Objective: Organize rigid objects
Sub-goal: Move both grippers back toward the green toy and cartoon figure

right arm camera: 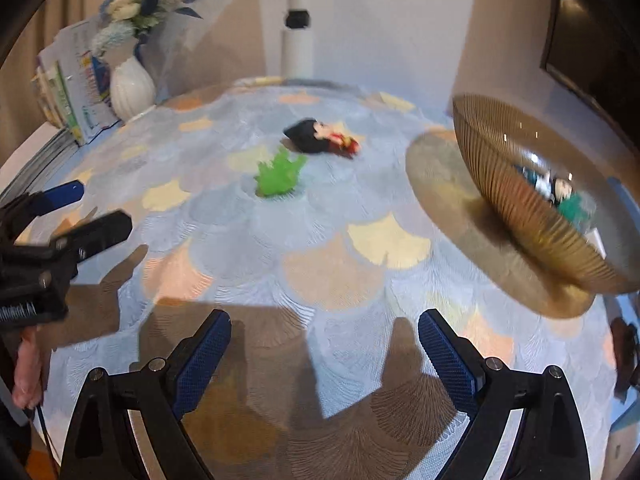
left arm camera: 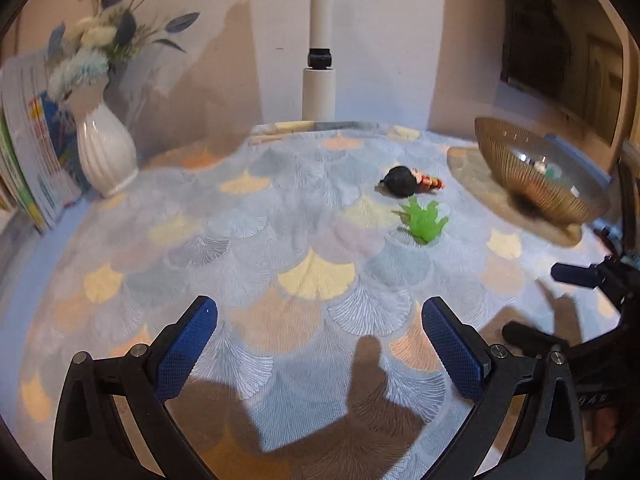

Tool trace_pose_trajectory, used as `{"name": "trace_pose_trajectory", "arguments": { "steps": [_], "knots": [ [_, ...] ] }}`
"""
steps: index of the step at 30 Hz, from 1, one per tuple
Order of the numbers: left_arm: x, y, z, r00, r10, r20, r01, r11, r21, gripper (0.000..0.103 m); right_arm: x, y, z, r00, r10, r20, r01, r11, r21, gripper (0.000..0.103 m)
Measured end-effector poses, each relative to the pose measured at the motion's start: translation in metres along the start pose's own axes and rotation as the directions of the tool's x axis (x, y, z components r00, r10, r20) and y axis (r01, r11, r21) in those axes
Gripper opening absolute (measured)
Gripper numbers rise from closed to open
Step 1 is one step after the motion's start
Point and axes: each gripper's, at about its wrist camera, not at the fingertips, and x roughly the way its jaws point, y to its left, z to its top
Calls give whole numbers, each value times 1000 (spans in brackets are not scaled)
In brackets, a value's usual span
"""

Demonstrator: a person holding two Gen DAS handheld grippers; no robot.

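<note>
Left claw agape (holding nothing).

We hold the left tool with its jaws spread wide and nothing between the blue pads. We hold the right tool likewise, jaws wide apart and empty. Both tools point forward and downward, side by side. A hand grips the left tool from behind.
</note>
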Motion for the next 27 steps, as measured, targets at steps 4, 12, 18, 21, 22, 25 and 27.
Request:
{"name": "trace_pose_trajectory", "arguments": {
  "steps": [4, 12, 18, 21, 22, 25, 27],
  "knots": [
    [1, -13, -3, 999, 50, 1, -50, 996, 73, 102, 6, -4, 2, 999, 26, -35, -25, 999, 21, 94],
    [-3, -14, -4, 999, 37, 17, -39, 996, 80, 102, 0, -1, 1, 999, 29, -14, -29, 1000, 5, 94],
    [-4, -16, -4, 999, 38, 23, -40, 996, 83, 102, 0, -3, 3, 999, 39, -14, -39, 999, 18, 94],
    [-6, -15, -5, 999, 40, 31, -43, 996, 76, 102, 0, -4, 3, 999, 36, -8, -36, 999, 20, 94],
    [-7, -15, -5, 998, 41, 38, -44, 996, 72, 102, 0, -4, 4, 999, 35, -9, -35, 999, 21, 94],
    [-11, -14, -5, 998, 36, 57, -39, 997, 67, 102, 1, -3, 3, 999, 30, -16, -29, 999, 21, 94],
    [-11, -14, -5, 998, 38, 57, -42, 997, 68, 102, 2, -3, 4, 999, 32, -22, -32, 999, 18, 94]
  ]
}}
